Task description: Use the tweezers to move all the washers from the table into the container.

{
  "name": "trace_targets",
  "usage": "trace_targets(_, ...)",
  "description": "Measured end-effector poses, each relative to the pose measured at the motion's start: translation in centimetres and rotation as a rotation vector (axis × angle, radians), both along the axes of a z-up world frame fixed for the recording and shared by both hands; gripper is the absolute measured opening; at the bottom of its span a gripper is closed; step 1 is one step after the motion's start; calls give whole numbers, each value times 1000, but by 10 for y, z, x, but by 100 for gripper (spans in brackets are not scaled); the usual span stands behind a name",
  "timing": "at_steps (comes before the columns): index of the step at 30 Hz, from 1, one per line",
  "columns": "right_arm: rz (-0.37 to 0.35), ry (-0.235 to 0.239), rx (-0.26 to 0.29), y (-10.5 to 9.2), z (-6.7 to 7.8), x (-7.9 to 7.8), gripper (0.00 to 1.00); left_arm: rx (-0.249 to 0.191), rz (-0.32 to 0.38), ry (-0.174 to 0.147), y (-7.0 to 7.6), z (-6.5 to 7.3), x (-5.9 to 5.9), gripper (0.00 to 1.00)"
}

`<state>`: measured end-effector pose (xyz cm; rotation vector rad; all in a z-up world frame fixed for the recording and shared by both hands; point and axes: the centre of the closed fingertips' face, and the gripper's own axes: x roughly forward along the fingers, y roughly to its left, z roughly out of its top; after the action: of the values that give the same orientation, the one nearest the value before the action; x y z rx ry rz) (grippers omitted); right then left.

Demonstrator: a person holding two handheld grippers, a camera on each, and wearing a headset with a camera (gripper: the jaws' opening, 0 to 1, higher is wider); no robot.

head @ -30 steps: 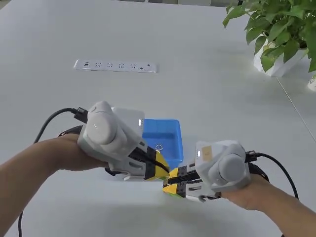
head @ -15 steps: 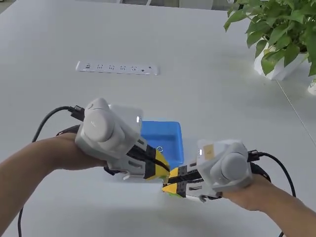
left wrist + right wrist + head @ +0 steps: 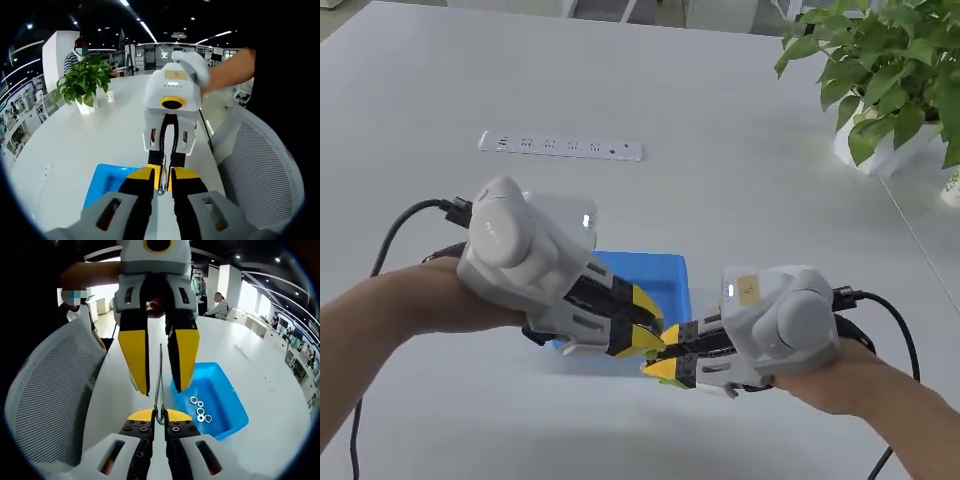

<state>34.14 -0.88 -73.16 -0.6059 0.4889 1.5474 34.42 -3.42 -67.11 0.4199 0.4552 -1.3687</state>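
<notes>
Gripping the tweezers (image 3: 159, 385) between its closed yellow tips, the right claw (image 3: 159, 416) is holding them by one end, and the thin metal arms are running straight forward from its jaws. The left claw (image 3: 161, 175) is facing it from the opposite side. Its two yellow-tipped jaws are standing apart and straddling the tweezers, with a gap showing on either side of the metal, so it is gripping nothing.

In the head view both claws are meeting tip to tip just above the bench (image 3: 720, 150), at the near edge of the blue container (image 3: 665, 280). The left one is partly covering that container. Each claw is being carried in one of the person's hands, with a black cable trailing from its rear.

The container is sitting flat on the bench, just beside the tweezers in the right gripper view. Several small metal washers (image 3: 201, 411) are lying inside it, clustered on the floor toward the end nearest the claws, some touching one another.

Farther back on the bench a white power strip (image 3: 560, 146) is lying well apart from the work, and a potted plant (image 3: 890, 60) is standing at the far right. A mesh chair (image 3: 50, 390) is standing beside the bench on the person's side.
</notes>
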Motion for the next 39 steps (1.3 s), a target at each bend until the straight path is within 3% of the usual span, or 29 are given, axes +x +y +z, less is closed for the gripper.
trace_targets(9,13,-17,10,7,15,11,8,-29,77,-3,20,9,3,27)
trace_targets(12,13,-27,12,9,18,16,8,-43,115,15,29,10,4,30)
trace_targets(18,14,-37,27,14,22,26,8,-77,192,20,44,10,4,40)
trace_targets(29,32,-59,26,20,16,46,8,-113,315,41,71,6,-2,67)
trace_targets(35,39,-66,31,24,11,58,8,-147,371,48,82,7,-5,77)
trace_targets(39,41,-71,33,26,7,65,8,-147,384,48,86,5,-9,84)
